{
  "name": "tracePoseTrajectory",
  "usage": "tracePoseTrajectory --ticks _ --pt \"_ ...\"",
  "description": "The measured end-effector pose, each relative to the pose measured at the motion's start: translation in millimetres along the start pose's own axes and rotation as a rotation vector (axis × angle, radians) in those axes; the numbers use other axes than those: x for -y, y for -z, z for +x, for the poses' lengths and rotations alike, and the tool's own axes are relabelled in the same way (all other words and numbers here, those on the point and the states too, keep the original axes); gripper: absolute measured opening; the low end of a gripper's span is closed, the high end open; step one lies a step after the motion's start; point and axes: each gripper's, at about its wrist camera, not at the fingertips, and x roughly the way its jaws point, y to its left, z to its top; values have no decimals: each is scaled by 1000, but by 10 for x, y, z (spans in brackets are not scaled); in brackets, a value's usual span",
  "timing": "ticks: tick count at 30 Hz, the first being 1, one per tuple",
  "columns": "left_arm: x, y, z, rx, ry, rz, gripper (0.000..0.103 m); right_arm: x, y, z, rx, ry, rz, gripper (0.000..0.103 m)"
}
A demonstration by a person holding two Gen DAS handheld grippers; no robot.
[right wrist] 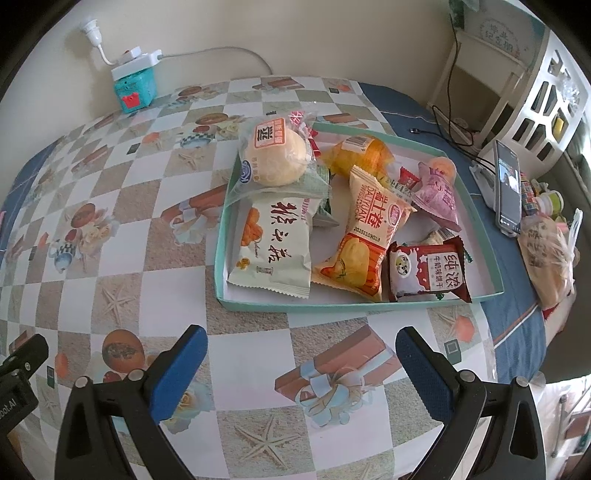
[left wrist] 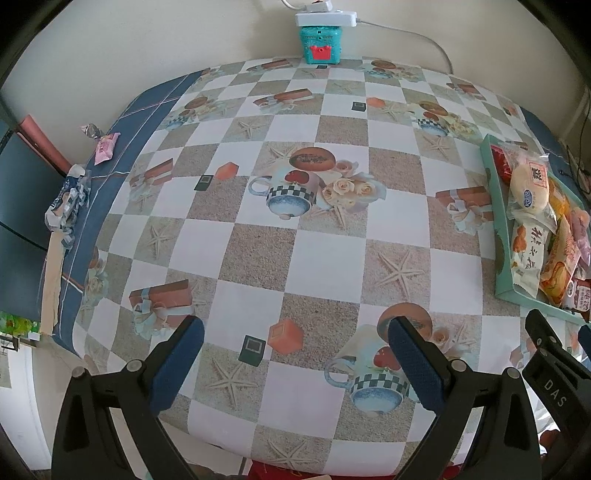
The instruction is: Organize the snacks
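The surface (right wrist: 122, 229), covered by a checkered cloth printed with teapots, starfish and gift boxes, fills most of both views. A shallow teal-rimmed tray (right wrist: 258, 304) sits right of centre in the right wrist view and at the right edge in the left wrist view (left wrist: 496, 236). The snacks lie piled inside the tray: a round bun in clear wrap (right wrist: 277, 155) leaning over the upper left rim, a white packet (right wrist: 273, 251) at lower left, an orange-and-cream packet (right wrist: 364, 243) in the middle, a dark red biscuit packet (right wrist: 430, 271) at lower right, a purple packet (right wrist: 439, 195) and a yellow one (right wrist: 360, 155) toward the top. A phone (right wrist: 509, 188) stands propped at the right edge. A teal box (left wrist: 320, 40) under a white power strip (left wrist: 325, 16) sits at the top centre of the left wrist view. A pink wrapped sweet (left wrist: 105, 147) lies alone at the upper left. The left tool (left wrist: 295, 350) and the right tool (right wrist: 301, 350) each occupy the bottom of their view, fingers spread wide and empty above the cloth.
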Motion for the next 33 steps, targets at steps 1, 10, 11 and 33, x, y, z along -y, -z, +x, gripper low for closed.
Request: tracePoseTrajectory --ticks 1,10,11,33 --pt "1 1 1 0 0 0 100 7 0 4 -1 0 0 103" --pt "-2 3 7 0 0 2 100 -11 5 6 -3 3 -6 103" --pt "-3 3 8 0 0 2 100 -10 6 6 -3 3 -7 103" --pt "-8 5 19 -1 -1 2 100 -19 21 17 -5 5 -10 103"
